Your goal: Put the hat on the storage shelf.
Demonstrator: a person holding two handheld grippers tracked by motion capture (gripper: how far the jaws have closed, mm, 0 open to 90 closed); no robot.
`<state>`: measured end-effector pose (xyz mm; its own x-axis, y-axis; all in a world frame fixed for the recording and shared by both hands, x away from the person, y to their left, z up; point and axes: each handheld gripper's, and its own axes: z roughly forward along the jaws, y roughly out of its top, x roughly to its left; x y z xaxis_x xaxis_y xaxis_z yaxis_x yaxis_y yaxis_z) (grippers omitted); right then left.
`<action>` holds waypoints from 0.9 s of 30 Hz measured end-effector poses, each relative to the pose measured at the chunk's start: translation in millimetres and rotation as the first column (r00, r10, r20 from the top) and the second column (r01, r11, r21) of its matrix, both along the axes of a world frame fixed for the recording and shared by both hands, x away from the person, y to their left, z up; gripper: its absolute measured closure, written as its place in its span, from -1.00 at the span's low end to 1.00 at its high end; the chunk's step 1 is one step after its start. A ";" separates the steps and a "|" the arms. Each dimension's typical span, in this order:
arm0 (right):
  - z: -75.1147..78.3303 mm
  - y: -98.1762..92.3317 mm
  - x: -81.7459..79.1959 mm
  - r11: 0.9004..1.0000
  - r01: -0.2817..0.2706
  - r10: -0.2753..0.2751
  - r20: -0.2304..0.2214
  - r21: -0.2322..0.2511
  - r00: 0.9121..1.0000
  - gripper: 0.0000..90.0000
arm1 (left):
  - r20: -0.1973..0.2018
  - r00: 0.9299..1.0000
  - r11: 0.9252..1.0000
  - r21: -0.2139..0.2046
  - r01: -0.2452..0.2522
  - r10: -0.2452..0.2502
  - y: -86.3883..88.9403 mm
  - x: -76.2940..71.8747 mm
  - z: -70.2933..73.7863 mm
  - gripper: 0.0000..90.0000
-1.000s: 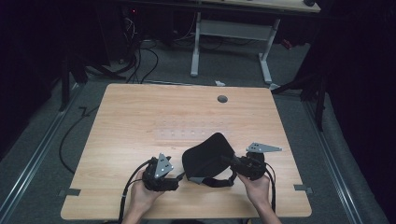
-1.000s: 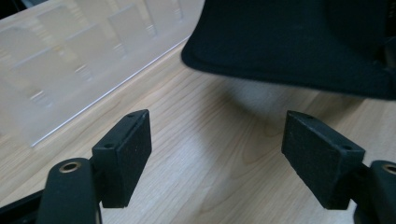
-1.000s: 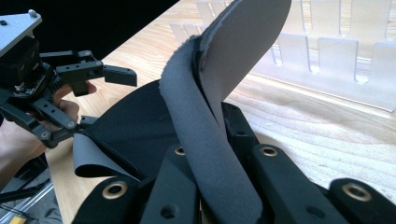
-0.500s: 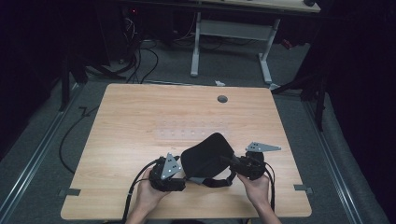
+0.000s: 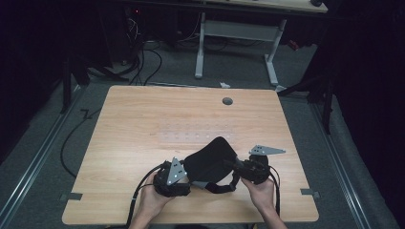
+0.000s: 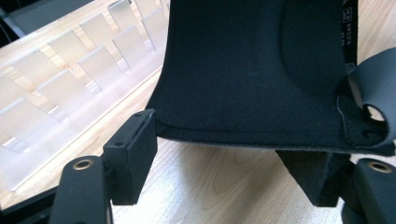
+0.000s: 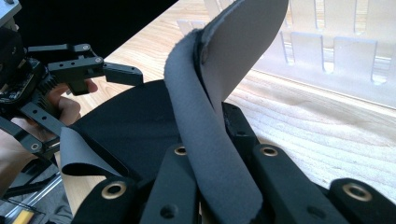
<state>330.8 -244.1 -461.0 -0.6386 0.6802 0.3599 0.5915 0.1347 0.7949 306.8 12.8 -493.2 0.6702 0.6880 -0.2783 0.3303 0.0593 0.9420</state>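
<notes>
Pinching the black fabric pad (image 7: pixel 140 121), right gripper (image 7: pixel 219 140); left gripper (image 6: pixel 224 154) spread, closing around its edge.

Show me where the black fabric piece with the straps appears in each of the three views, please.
High view: the black fabric piece lies near the front edge of the table, between the two grippers.
Left gripper view: it fills the upper middle and right, its lower edge between the open jaws.
Right gripper view: its strap rises at centre, pinched by the jaws.
Shared landmark: the wooden table.
</notes>
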 end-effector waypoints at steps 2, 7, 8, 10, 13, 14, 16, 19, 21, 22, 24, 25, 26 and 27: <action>0.9 0.7 0.1 1.000 -0.003 0.003 0.001 0.003 1.000 0.89 | 0.007 1.000 1.000 -0.003 0.000 0.000 -0.4 -0.6 1.8 -0.30; 2.6 1.2 0.3 1.000 -0.011 0.011 -0.006 0.029 1.000 0.88 | 0.017 0.999 0.999 -0.027 0.028 -0.027 0.4 -1.9 6.4 -0.15; 3.0 2.3 0.2 0.999 -0.014 0.014 -0.005 0.030 1.000 0.88 | 0.015 0.999 0.999 -0.026 0.032 -0.031 0.0 -1.9 6.6 -0.12; 3.7 4.3 -0.3 1.000 -0.015 0.015 -0.002 0.027 1.000 0.88 | 0.014 0.999 0.999 -0.019 0.042 -0.041 -1.0 -1.8 6.5 -0.07; 5.1 6.6 -0.7 0.999 -0.018 0.018 -0.001 0.028 1.000 0.88 | 0.001 0.998 0.998 -0.021 0.066 -0.066 -2.2 -3.3 6.9 0.04; 5.5 7.1 -0.7 0.999 -0.017 0.017 0.000 0.032 1.000 0.88 | -0.002 0.997 0.997 -0.020 0.074 -0.074 -2.5 -4.1 7.2 0.08; 6.2 8.0 -0.6 0.999 -0.017 0.017 0.001 0.033 1.000 0.87 | -0.003 0.996 0.996 -0.018 0.087 -0.087 -3.0 -5.3 8.1 0.19; 5.8 8.1 0.3 0.999 -0.018 0.018 0.001 0.036 1.000 0.86 | -0.014 0.994 0.994 -0.024 0.105 -0.105 -2.4 -6.5 9.8 0.38; 5.5 7.3 0.8 0.999 -0.022 0.022 -0.001 0.041 1.000 0.83 | -0.026 0.993 0.992 -0.043 0.115 -0.117 0.6 -6.3 11.8 0.48; 5.5 7.1 0.8 0.999 -0.023 0.023 -0.002 0.045 1.000 0.81 | -0.030 0.992 0.991 -0.050 0.122 -0.124 1.9 -6.7 12.9 0.52; 5.6 6.7 0.9 0.998 -0.027 0.027 -0.002 0.050 1.000 0.80 | -0.029 0.990 0.989 -0.061 0.134 -0.136 3.2 -8.0 14.4 0.60; 5.6 6.6 1.1 0.998 -0.028 0.028 -0.001 0.054 1.000 0.79 | -0.029 0.989 0.988 -0.056 0.144 -0.146 3.9 -8.8 14.8 0.64; 5.5 6.2 1.5 0.998 -0.028 0.028 0.001 0.055 1.000 0.78 | -0.032 0.987 0.986 -0.060 0.153 -0.155 4.1 -9.8 15.2 0.68; 5.5 6.0 1.8 0.998 -0.027 0.027 -0.002 0.058 1.000 0.77 | -0.036 0.986 0.985 -0.068 0.161 -0.164 4.1 -10.7 15.6 0.72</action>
